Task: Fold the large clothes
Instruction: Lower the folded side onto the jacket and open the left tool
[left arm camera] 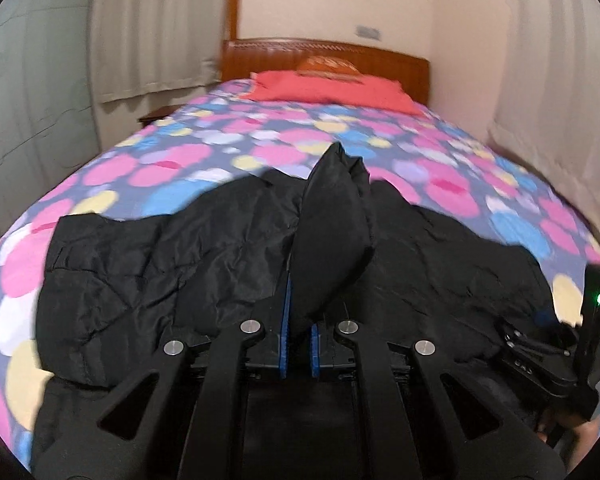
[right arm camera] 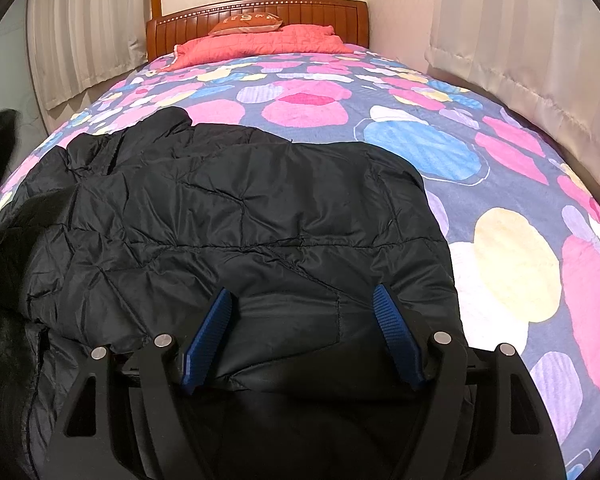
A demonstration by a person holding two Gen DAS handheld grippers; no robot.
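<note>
Left gripper [left arm camera: 300, 320]: clamping a puffed fold of the black quilted jacket [left arm camera: 180, 256] between the blue pads [left arm camera: 285, 320], lower centre of the left wrist view; pinched fabric rising to a peak above the fingers.
Right gripper [right arm camera: 300, 320]: spreading wide, released, blue pads [right arm camera: 208, 332] well apart at lower centre of the right wrist view; gripping nothing, hovering over the jacket's near edge; touching or not, cannot tell.
Black quilted jacket [right arm camera: 240, 216]: lying crumpled across the near end of the bed, filling the centre and left of the right wrist view, stretching from left edge to lower right in the left wrist view.
Floral bedspread [right arm camera: 500, 200]: showing pink, blue and yellow blotches around the jacket, upper and right parts of both views.
Red quilted pillow [right arm camera: 260, 44]: sitting at top centre, against the wooden headboard [right arm camera: 320, 12].
Orange cushion [right arm camera: 248, 22]: resting on the pillow, touching the headboard.
Curtains [right arm camera: 500, 40]: hanging along both sides of the frame.
</note>
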